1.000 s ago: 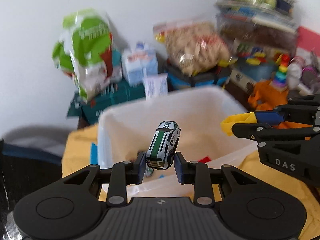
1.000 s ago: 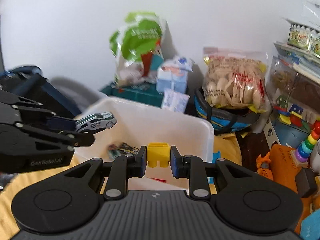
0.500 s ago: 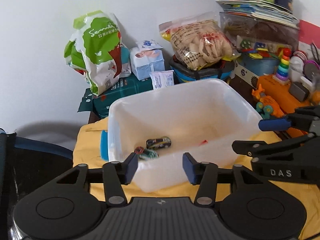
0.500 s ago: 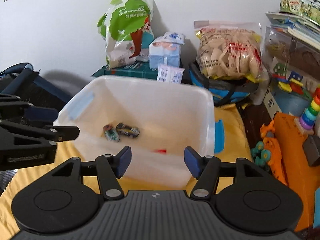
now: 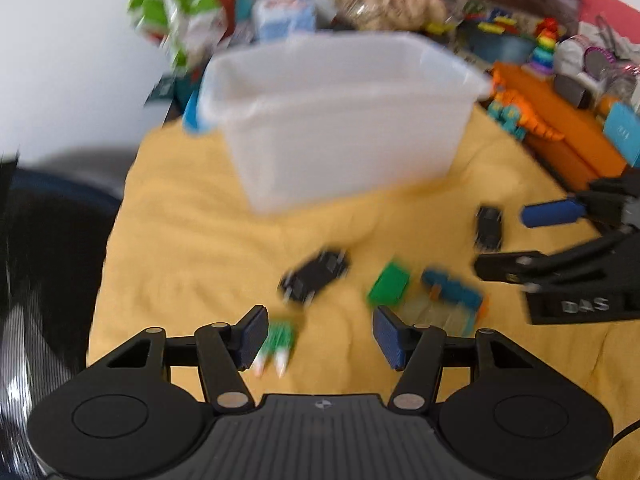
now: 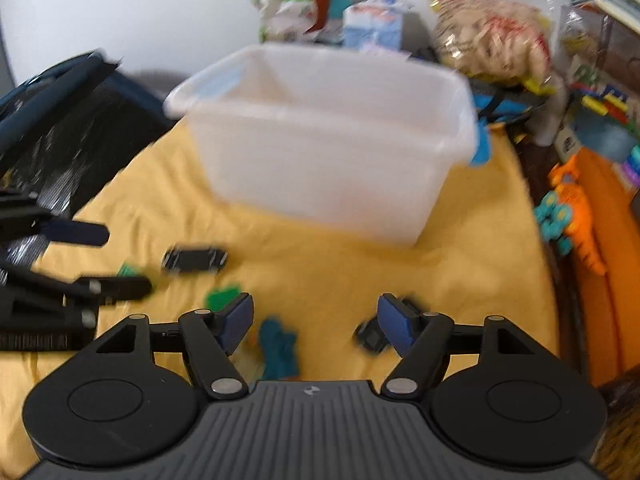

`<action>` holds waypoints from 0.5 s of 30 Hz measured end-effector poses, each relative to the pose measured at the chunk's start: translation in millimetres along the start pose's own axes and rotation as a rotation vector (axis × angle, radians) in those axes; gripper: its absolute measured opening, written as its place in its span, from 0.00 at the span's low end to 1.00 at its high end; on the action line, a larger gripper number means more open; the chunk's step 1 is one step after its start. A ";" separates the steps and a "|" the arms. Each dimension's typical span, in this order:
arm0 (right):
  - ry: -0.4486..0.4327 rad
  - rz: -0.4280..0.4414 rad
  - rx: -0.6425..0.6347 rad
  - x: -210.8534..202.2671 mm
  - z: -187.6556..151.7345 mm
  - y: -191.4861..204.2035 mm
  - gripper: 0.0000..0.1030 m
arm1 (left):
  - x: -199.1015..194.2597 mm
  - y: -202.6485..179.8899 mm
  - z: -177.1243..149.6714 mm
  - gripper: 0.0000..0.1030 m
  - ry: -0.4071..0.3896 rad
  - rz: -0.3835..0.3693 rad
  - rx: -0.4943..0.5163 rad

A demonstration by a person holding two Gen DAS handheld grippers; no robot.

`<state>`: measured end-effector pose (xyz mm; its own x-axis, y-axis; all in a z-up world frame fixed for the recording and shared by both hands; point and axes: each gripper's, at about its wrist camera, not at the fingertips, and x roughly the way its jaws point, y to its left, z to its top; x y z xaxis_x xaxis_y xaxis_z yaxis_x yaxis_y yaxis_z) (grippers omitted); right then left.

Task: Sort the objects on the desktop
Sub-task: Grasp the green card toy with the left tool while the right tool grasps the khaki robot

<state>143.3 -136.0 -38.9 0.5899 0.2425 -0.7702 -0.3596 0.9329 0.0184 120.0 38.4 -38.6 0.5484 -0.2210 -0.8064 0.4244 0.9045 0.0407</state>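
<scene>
Both our grippers have let go of the toy car and yellow block they carried and dropped from above the white bin (image 5: 336, 120) toward the yellow cloth (image 5: 192, 232). Our left gripper (image 5: 320, 336) and right gripper (image 6: 316, 324) are empty, jaws opening. Ahead of the left one, a black toy car (image 5: 314, 276) lies at twelve o'clock, a green block (image 5: 389, 284) at one, a blue-and-orange toy (image 5: 452, 290) at two, a green-and-white piece (image 5: 278, 340) beside its left pad. Another black car (image 5: 489, 227) sits near the right gripper. Snack bags (image 6: 488, 36) and toys crowd the white wall at twelve o'clock behind the bin; everything is blurred.
</scene>
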 end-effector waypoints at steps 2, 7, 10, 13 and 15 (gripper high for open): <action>0.020 0.017 0.004 4.7 -14.4 4.4 0.69 | 2.9 8.1 -16.9 0.60 0.026 -0.016 -0.010; 0.026 0.060 0.001 11.2 -27.5 20.7 0.55 | 13.3 21.8 -40.9 0.60 0.092 -0.031 -0.052; 0.013 0.080 -0.052 17.1 -18.1 37.2 0.52 | 14.3 27.3 -44.6 0.60 0.098 -0.045 -0.065; 0.017 0.070 -0.117 30.7 -12.0 51.4 0.47 | 14.9 30.1 -45.0 0.60 0.093 -0.050 -0.054; 0.046 0.057 -0.124 44.5 -10.6 53.5 0.44 | 15.2 33.7 -45.0 0.60 0.086 -0.063 -0.058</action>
<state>142.6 -78.1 -78.9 0.5334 0.2792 -0.7985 -0.4797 0.8773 -0.0137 110.2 81.9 -76.0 0.4574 -0.2485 -0.8538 0.4122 0.9100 -0.0441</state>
